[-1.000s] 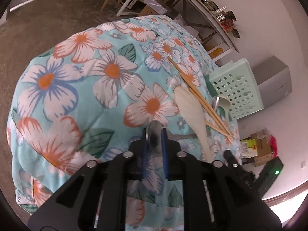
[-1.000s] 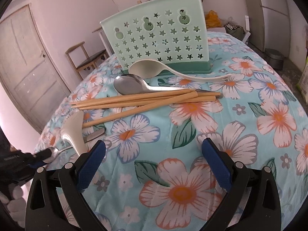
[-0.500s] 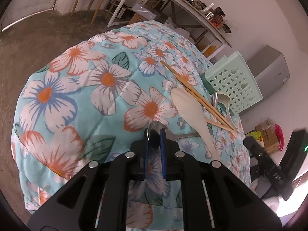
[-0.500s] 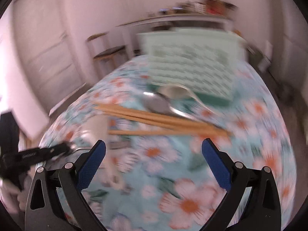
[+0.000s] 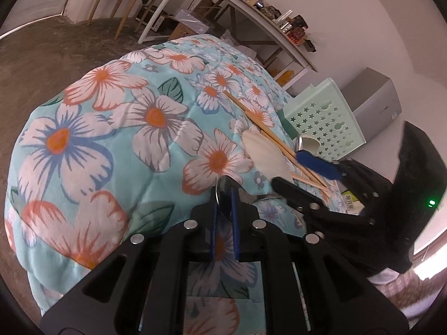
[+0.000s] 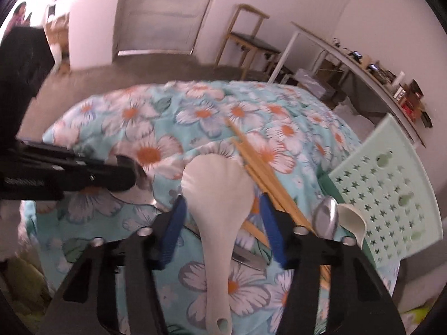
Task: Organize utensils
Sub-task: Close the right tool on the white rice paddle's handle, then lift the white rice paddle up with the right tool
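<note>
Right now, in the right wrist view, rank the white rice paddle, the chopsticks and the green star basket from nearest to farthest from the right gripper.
1. White rice paddle: between the right gripper's jaws, which have just been closing.
2. Chopsticks: just right of the paddle, angled away.
3. Green star basket: far right, beyond the spoons.
</note>
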The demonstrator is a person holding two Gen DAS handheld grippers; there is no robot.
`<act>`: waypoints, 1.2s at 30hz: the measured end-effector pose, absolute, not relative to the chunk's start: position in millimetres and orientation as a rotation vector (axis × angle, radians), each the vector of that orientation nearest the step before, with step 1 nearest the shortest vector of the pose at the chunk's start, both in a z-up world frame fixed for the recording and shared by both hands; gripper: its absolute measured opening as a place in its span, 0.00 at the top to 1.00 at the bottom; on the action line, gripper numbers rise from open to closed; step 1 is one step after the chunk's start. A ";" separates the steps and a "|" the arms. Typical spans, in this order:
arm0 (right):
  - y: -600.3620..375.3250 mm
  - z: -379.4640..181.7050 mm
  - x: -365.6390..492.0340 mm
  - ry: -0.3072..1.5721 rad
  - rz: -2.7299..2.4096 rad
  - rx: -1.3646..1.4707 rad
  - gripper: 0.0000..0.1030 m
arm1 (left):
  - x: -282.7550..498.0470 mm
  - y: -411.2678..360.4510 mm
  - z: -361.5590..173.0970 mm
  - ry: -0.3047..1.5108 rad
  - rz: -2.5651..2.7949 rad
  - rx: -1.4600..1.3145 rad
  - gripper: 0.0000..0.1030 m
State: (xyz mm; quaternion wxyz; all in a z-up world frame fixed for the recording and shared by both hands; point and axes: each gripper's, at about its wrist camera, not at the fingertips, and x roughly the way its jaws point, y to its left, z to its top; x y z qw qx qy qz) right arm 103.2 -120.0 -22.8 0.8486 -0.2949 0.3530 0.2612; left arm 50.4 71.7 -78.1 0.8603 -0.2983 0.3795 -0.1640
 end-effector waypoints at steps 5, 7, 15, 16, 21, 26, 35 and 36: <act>-117.8 -22.4 105.3 0.751 0.570 -0.633 0.71 | 50.2 73.3 -79.4 0.790 -0.358 -0.631 0.92; -121.3 -16.4 106.5 0.745 0.555 -0.610 0.78 | 50.3 73.0 -79.2 0.789 -0.358 -0.631 0.93; -147.7 1.5 126.8 0.734 0.439 -0.527 0.78 | 49.6 73.1 -79.0 0.790 -0.358 -0.632 0.93; -149.9 1.7 129.6 0.738 0.435 -0.520 0.78 | 49.6 73.2 -79.0 0.791 -0.357 -0.631 0.93; -153.0 -2.0 142.1 0.759 0.444 -0.512 0.78 | 49.0 74.2 -79.1 0.791 -0.358 -0.631 0.93; -141.3 1.1 149.7 0.725 0.469 -0.578 0.78 | 49.2 74.0 -79.2 0.790 -0.357 -0.630 0.92; -117.3 -12.6 161.3 0.707 0.480 -0.737 0.78 | 48.8 74.5 -79.6 0.794 -0.355 -0.631 0.92; -116.1 -14.5 163.4 0.711 0.486 -0.741 0.84 | 48.9 74.3 -79.8 0.793 -0.354 -0.630 0.92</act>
